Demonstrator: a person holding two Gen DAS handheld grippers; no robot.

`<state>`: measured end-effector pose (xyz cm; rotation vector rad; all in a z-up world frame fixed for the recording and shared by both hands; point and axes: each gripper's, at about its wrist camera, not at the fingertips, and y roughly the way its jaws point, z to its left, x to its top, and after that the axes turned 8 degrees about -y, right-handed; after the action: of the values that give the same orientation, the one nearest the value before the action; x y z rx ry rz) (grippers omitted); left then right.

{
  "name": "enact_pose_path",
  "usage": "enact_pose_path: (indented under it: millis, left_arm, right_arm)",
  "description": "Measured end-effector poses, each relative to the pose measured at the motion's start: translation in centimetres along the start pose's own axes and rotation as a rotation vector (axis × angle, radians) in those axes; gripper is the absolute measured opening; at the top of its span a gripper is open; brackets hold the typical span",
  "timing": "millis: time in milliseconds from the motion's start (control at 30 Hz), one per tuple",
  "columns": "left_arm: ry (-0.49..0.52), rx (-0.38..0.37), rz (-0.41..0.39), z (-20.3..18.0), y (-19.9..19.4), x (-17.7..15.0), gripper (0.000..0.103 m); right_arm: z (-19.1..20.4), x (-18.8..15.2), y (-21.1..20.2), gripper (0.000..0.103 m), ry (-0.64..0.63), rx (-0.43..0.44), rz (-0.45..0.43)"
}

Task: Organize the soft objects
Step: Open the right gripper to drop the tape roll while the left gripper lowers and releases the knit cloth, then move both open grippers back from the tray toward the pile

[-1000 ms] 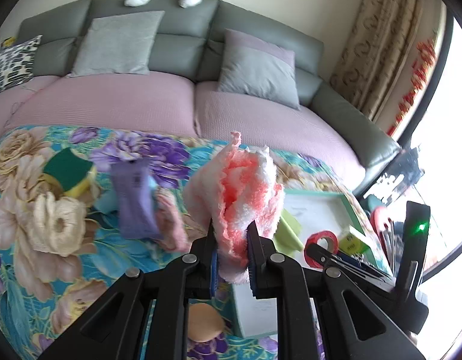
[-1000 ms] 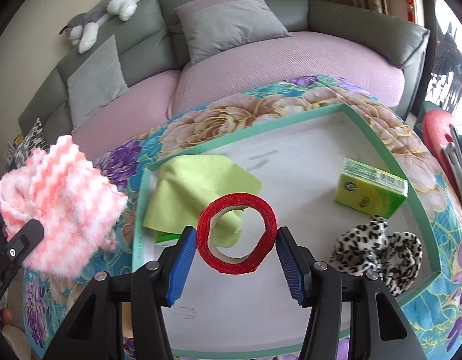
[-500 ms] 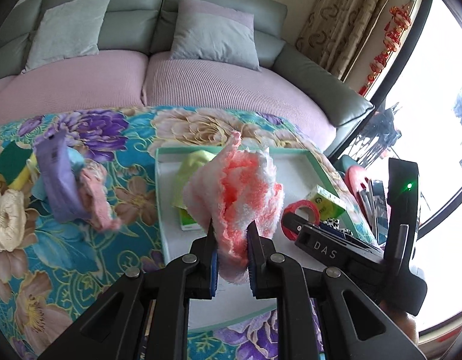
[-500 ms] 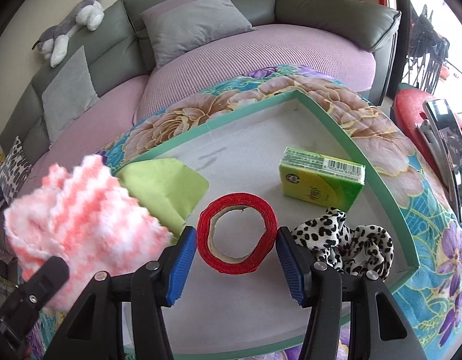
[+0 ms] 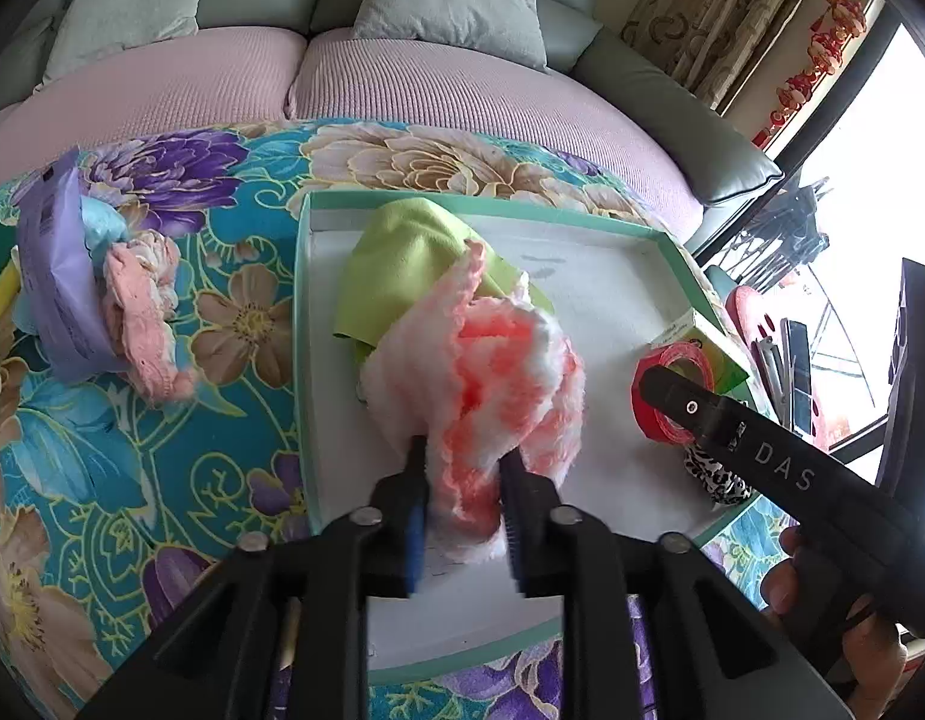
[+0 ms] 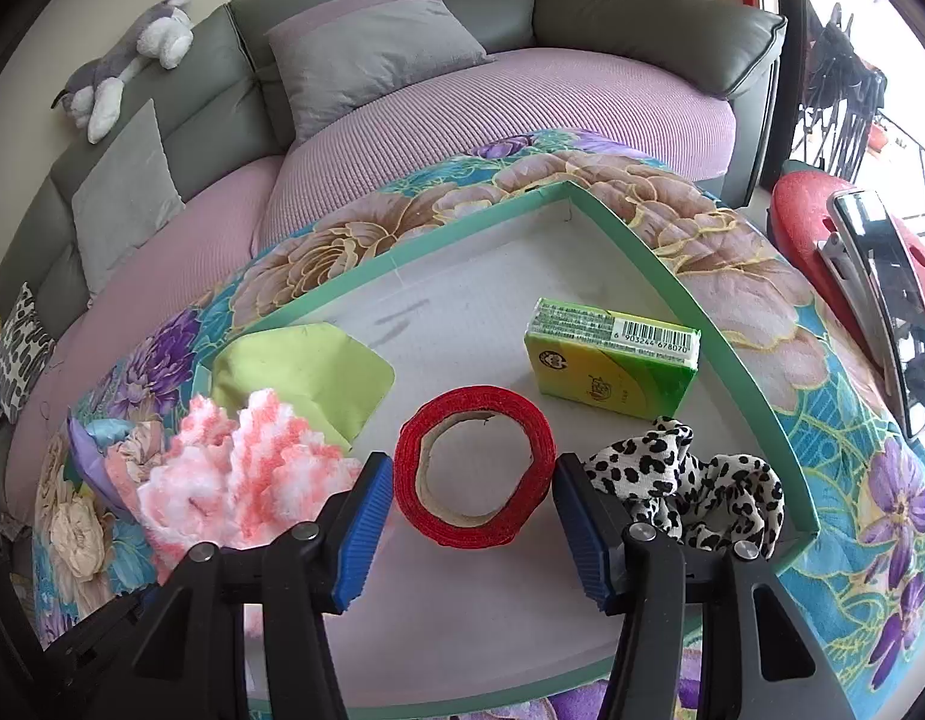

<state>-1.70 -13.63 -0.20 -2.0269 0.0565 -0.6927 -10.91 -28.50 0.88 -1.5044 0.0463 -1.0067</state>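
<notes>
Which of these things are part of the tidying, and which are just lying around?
Part of the job: pink fluffy cloth, green cloth, leopard scrunchie, tray.
Lying about: plush toy, sofa cushions, red stool.

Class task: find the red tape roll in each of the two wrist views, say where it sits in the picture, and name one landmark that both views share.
Left wrist view: the red tape roll is at the right, inside the tray, partly hidden behind the right tool's black finger.
Right wrist view: the red tape roll is at lower centre, between the right tool pads.
Shared landmark: the green tissue pack, just beyond the roll.
</notes>
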Motion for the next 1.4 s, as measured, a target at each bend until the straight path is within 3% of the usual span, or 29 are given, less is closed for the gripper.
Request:
enact_pose_path:
  millis: [33, 67, 100, 167, 233, 300, 400, 500, 933, 1067, 1400]
  left_arm:
    - [0.002, 0.007, -0.006, 0.0, -0.2, 0.0, 0.046]
    - [0.005, 0.014, -0.013, -0.1, -0.4, 0.0, 0.061]
    - [0.008, 0.022, -0.022, -0.1, -0.7, 0.1, 0.066]
    - [0.011, 0.026, -0.044, 0.0, -1.4, 0.2, 0.066]
    - [0.004, 0.029, -0.055, 0.2, -1.9, 0.4, 0.069]
    - [-0.003, 0.046, -0.072, 0.5, -2.5, 0.6, 0.080]
    - [-0.023, 0.070, -0.102, 1.1, -3.4, 0.9, 0.083]
    - [-0.046, 0.096, -0.120, 1.8, -3.8, 1.3, 0.088]
    - [-0.193, 0.246, -0.211, 7.5, -6.5, 2.3, 0.088]
    - [-0.245, 0.322, -0.217, 9.7, -7.3, 2.2, 0.088]
    - [-0.377, 0.450, -0.237, 14.4, -8.8, 1.6, 0.088]
  right_arm:
    - [0.0, 0.0, 0.0, 0.059, 0.002, 0.001, 0.002]
    - [0.0, 0.0, 0.0, 0.061, 0.004, 0.003, 0.003]
    - [0.0, 0.0, -0.1, 0.064, 0.004, 0.003, 0.003]
    - [0.0, 0.1, -0.3, 0.073, 0.000, -0.005, -0.005]
    - [0.0, 0.2, -0.7, 0.073, -0.005, -0.015, -0.018]
    - [0.1, 0.3, -1.1, 0.074, -0.011, -0.026, -0.034]
    - [0.2, 0.4, -1.4, 0.085, -0.024, -0.046, -0.043]
    - [0.3, 0.4, -1.6, 0.086, -0.034, -0.057, -0.045]
    - [0.6, 0.4, -1.5, 0.086, -0.053, -0.091, -0.015]
    - [1.1, 0.4, -1.5, 0.086, -0.069, -0.089, -0.014]
    - [4.3, 0.3, -1.3, 0.086, -0.153, -0.057, -0.008]
